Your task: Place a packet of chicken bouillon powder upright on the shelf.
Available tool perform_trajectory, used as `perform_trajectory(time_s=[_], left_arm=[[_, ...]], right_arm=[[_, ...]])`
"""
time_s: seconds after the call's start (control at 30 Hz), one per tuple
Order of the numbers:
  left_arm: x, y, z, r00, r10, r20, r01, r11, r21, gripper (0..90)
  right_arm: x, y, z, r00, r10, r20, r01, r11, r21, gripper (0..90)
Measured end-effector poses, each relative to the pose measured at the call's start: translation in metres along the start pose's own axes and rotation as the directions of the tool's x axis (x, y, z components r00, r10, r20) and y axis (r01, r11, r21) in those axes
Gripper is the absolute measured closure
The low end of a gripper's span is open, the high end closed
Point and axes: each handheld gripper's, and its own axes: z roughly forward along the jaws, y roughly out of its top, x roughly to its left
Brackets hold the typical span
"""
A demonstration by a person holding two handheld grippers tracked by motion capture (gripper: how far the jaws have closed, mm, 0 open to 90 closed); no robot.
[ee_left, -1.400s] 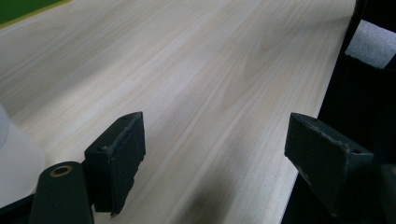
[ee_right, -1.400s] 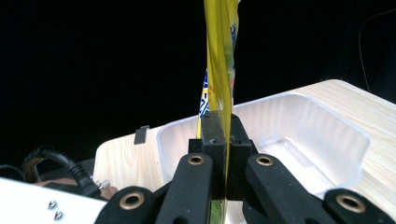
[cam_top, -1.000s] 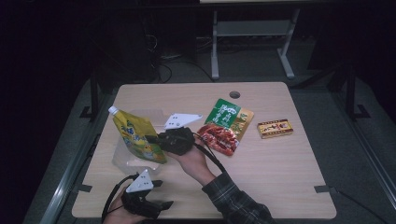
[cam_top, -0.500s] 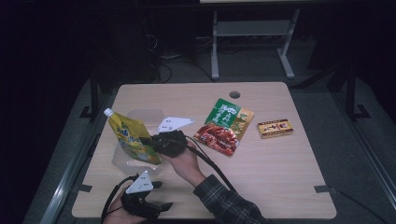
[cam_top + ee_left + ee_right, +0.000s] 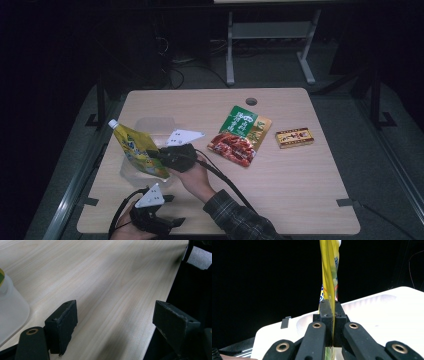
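The right hand-held gripper [image 5: 331, 315] is clamped on the lower part of a yellow spouted drink pouch [image 5: 329, 270], its 2 black jaws pressed flat against the thin pouch. From above, the yellow spouted drink pouch [image 5: 137, 150] stands tilted over a clear plastic tray [image 5: 150, 125] near the left side of the wooden bench [image 5: 300, 185]. The left hand-held gripper [image 5: 152, 220] rests at the near bench edge, jaws spread wide with nothing between them. Farther right lie a green and red food packet [image 5: 241, 135] and a small yellow box [image 5: 294, 137].
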Motion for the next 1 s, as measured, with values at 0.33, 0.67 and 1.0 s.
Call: perform_trajectory(time_s=[0.33, 0.67, 1.0], left_arm=[[0.000, 0.000, 0.000, 1.0000, 0.008, 0.000, -0.008, 0.9999, 0.011, 19.5], [0.000, 0.000, 0.000, 1.0000, 0.002, 0.003, -0.002, 1.0000, 0.009, 19.5], [0.000, 0.000, 0.001, 1.0000, 0.002, 0.005, -0.002, 0.9999, 0.014, 19.5]], right_arm=[[0.005, -0.007, 0.004, 0.9999, -0.005, -0.016, 0.005, 1.000, 0.022, 90.0], [0.006, -0.012, 0.007, 0.9994, -0.012, -0.033, 0.014, 0.998, 0.058, 89.7], [0.004, -0.017, 0.006, 0.9993, -0.016, -0.035, 0.020, 0.995, 0.098, 89.1]])
